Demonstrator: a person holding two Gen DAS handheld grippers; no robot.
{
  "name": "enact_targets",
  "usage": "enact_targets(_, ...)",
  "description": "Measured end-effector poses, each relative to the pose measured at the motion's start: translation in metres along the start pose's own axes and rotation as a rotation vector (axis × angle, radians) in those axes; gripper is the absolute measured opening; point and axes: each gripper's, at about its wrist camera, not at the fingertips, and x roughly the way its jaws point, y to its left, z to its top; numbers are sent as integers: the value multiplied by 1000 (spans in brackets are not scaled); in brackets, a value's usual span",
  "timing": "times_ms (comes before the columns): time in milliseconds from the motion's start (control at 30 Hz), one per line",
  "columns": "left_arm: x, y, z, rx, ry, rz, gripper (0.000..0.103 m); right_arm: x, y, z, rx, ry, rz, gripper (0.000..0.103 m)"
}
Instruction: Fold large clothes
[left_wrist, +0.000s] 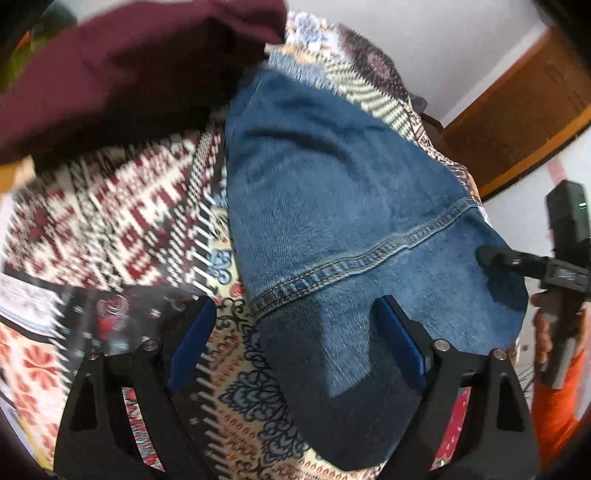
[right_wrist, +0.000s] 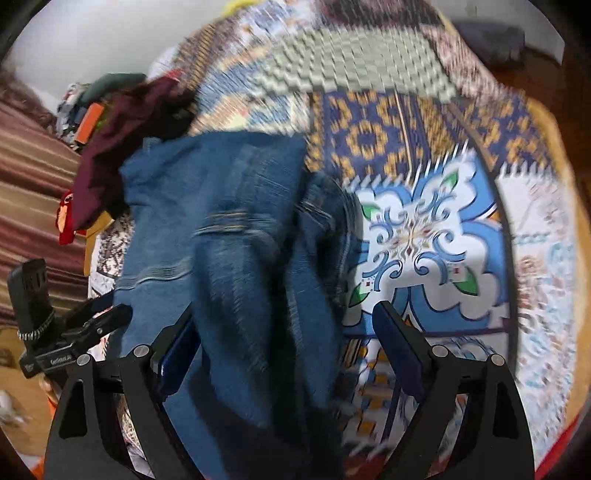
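Over jeans — both grippers tilted down (jaws wide)

Looks like a room in someone's home. There's a bright patchwork-print cloth spread out, loose clothes piled at its edge, plain white walls, and wooden trim.

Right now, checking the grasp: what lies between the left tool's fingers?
Left wrist view: the jeans' near edge and bare patterned cloth; left tool open, not gripping.
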Motion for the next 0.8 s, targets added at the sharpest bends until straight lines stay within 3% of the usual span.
enact_targets(133,15,10,5,-63,30,-78,91,13,-14,11,46,48,105,88)
enact_targets(333,45,25,17,-169,108,-225,93,31,-11,22,9,116,149,89)
enact_targets(533,51,15,22,-131,104,-245,94,37,-5,20,-1,128,173,86)
enact_targets(667,55,16,22,-171,119,-305,93,35,-7,9,43,109,227,62)
enact_targets(800,49,11,6,-162,108,-306,78,26,-8,-5,87,84,244,40)
